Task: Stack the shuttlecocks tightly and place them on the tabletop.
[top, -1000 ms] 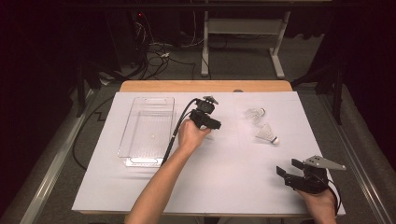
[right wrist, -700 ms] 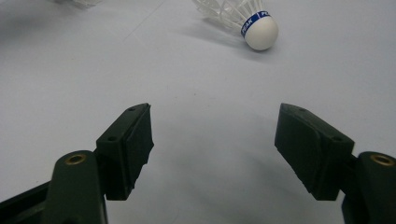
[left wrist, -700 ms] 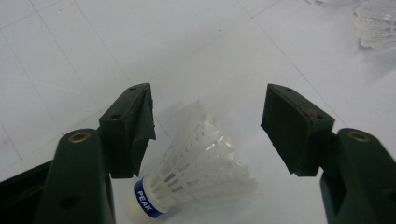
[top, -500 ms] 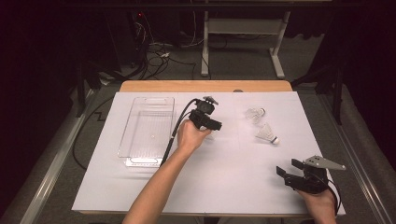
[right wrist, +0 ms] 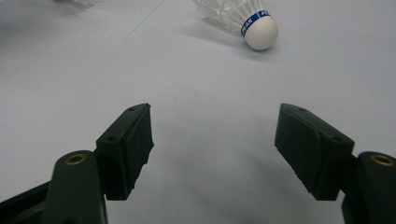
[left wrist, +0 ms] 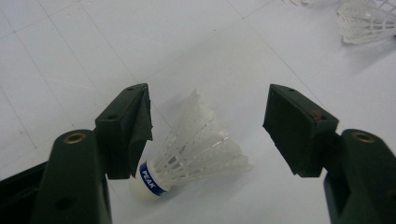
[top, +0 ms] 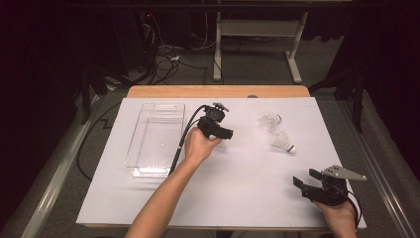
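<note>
Left gripper [left wrist: 210, 128] spread wide, straddling a lying shuttlecock [left wrist: 196, 149].

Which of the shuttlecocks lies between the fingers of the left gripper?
The shuttlecock lying on its side beside the clear tray; the two other shuttlecocks lie farther right.

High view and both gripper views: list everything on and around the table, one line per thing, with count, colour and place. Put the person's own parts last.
White feather shuttlecock with blue band between the left jaws: 1, white, lying on its side mid-table.
Other white shuttlecocks: 2, white, right far part of the sheet.
Clear plastic rectangular bin: 1, transparent, left of centre.
White paper sheet: 1, white, covering the tabletop.
Wooden table edge: 1, light brown, far side.
Metal desk frame: 1, grey, on the floor beyond, beside cables.
Left gripper: 1, black, open around the shuttlecock.
Right gripper: 1, black, open, near right corner.
Hands: 2, left, right.
</note>
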Available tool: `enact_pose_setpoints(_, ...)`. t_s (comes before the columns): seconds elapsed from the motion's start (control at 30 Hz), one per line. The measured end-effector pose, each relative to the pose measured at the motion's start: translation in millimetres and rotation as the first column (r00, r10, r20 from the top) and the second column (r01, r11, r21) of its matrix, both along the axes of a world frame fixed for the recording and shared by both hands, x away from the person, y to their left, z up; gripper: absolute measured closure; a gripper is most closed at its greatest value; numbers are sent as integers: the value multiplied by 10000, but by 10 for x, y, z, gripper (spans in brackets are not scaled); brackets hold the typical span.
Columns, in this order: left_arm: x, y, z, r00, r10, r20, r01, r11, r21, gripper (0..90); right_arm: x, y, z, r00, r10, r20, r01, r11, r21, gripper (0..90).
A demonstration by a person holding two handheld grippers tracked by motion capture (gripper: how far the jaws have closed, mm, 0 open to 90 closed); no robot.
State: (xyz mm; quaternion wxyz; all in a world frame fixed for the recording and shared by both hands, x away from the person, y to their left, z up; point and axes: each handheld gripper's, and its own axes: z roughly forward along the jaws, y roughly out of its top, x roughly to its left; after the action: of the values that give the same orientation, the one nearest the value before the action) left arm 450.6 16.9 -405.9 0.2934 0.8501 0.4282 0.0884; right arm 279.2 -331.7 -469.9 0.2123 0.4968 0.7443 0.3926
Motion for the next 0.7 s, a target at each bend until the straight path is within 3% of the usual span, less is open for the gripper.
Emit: enact_pose_setpoints(0.7, -177, 101, 58, 9996, -148, 244, 152, 9998, -148, 317, -16, -11, 8, 9999, -112, -9, 112, 9997, 229, 280)
